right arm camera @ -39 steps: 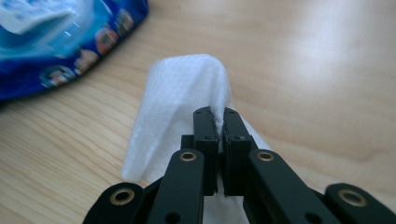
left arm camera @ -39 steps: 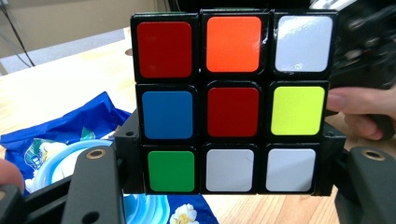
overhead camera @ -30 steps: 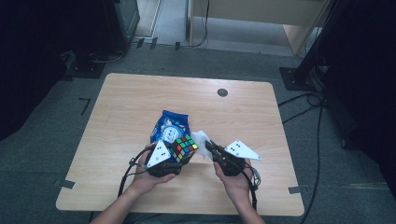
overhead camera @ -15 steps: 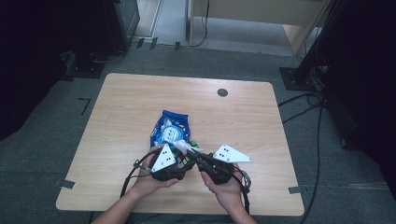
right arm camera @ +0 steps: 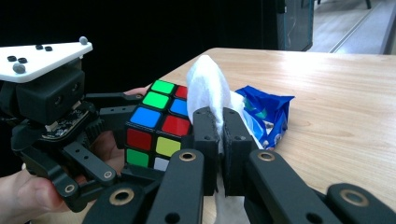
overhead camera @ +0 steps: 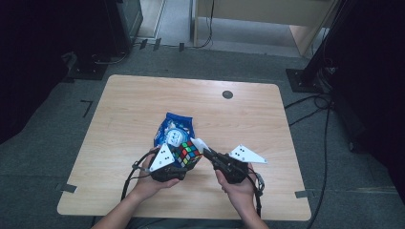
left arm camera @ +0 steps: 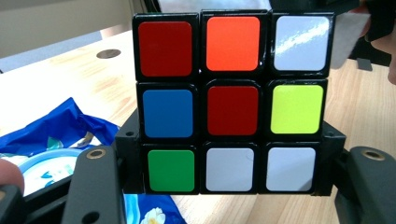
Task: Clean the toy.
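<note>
1. Jaws of the left gripper (overhead camera: pixel 184 160) clamp a scrambled puzzle cube (left arm camera: pixel 232 103) from both sides; in the left gripper view its near face has a red centre, with two white squares along the bottom row.
2. Jaws of the right gripper (right arm camera: pixel 219 140) are pressed together on a white cloth (right arm camera: pixel 208 88), which stands up in a soft fold between them.
3. Cloth and cube meet: in the right gripper view the fold lies against the cube's edge, and in the high view the cloth (overhead camera: pixel 199 144) sits just beside the cube (overhead camera: pixel 189 152).
4. Behind both lies a blue snack bag (overhead camera: pixel 175 130), flat on the wooden table (overhead camera: pixel 248 119).
5. Both hands hold the grippers close together above the table's near edge, the left hand (overhead camera: pixel 149 183) and the right hand (overhead camera: pixel 239 191) coming in from below.
</note>
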The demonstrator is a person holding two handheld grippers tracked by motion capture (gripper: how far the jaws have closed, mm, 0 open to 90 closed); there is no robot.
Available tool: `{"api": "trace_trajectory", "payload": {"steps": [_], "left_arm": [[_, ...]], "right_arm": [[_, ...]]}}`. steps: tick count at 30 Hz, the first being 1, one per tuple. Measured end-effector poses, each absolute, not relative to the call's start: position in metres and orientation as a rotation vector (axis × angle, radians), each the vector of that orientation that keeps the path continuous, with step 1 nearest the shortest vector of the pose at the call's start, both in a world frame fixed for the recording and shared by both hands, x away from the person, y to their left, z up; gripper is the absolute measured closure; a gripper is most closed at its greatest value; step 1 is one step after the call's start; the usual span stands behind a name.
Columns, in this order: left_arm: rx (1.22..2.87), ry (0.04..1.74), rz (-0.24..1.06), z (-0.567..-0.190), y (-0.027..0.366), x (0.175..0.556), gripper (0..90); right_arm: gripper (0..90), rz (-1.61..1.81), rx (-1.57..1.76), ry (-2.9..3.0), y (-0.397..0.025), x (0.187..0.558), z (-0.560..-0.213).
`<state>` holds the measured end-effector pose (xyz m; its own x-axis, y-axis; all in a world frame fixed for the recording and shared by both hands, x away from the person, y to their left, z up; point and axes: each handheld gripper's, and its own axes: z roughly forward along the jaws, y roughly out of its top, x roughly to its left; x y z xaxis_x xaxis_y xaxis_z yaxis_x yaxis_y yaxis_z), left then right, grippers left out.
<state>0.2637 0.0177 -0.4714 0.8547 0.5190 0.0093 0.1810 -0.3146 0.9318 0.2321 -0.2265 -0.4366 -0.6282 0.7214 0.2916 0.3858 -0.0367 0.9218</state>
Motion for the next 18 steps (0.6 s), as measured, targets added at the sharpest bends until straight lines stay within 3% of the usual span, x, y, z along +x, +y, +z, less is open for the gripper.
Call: {"api": "trace_trajectory", "payload": {"steps": [10,18], "left_arm": [[1.879,0.538,0.370,-0.469,0.020,0.265,34.3],[1.847,0.564,0.374,-0.466,0.028,0.269,34.3]], "right_arm": [[86.9,1.793,0.979,2.023,-0.205,0.215,-0.422],[87.2,1.597,1.254,1.906,-0.250,0.245,-0.453]]}}
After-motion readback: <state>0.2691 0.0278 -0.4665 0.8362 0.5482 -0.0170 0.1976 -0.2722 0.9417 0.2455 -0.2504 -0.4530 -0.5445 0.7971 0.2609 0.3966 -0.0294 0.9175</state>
